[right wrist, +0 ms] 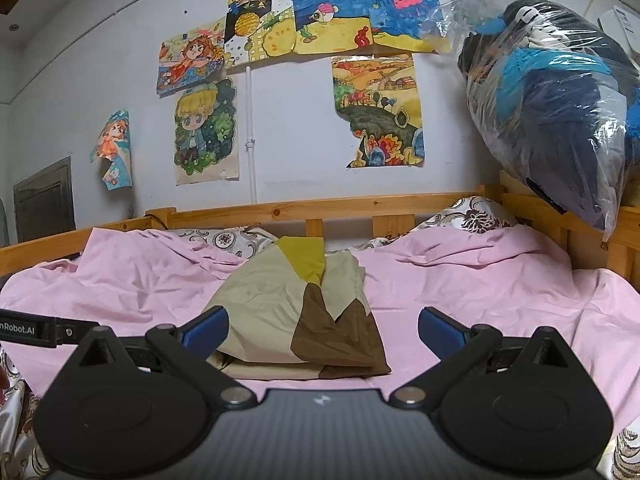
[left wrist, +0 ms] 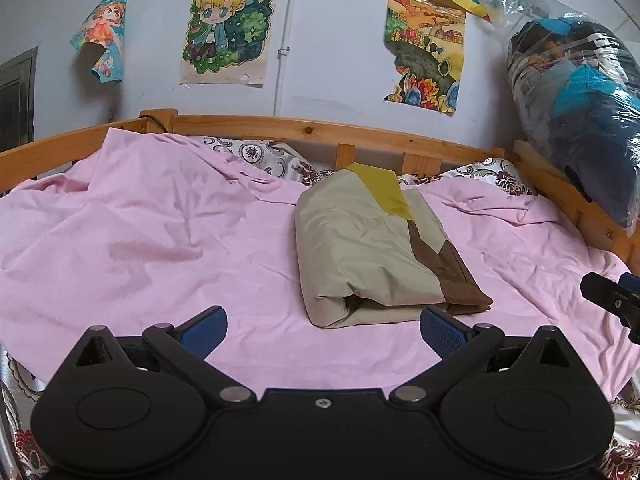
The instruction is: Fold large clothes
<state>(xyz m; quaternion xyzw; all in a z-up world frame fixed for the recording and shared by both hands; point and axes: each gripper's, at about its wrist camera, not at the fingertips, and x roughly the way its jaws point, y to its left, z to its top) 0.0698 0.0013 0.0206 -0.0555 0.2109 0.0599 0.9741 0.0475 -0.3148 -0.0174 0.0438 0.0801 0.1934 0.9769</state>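
On my far left the wooden bed rail point(left wrist: 48, 144) curves round the bed, and a crumpled pale pink cotton sheet point(left wrist: 140, 248) covers the mattress from that side to the other. My left gripper point(left wrist: 322, 330) hangs low over the near edge of this sheet, its two blue-padded fingers point(left wrist: 208, 326) spread wide with nothing between them but pink cloth below.

Right of centre in the left wrist view lies the thing I am folding: a large beige cloth with brown and mustard-yellow patches point(left wrist: 368, 248), already folded into a thick oblong bundle. It rests flat on the pink sheet, its rolled near edge facing me, the brown patch along its right side and the yellow patch at the far end near the rail. It sits just ahead of my left gripper's right finger, not touching it.

From the right wrist view the same bundle point(right wrist: 296, 312) lies straight ahead of my right gripper point(right wrist: 323, 334), whose blue-padded fingers point(right wrist: 440, 336) are also fully apart and grip nothing; the bundle's near end shows between them, but I cannot tell that either pad touches it.

Further right, a flower-patterned white pillow point(right wrist: 472, 212) peeps above the sheet, and a clear plastic bag stuffed with dark and turquoise clothes point(right wrist: 560, 104) leans on the right rail.
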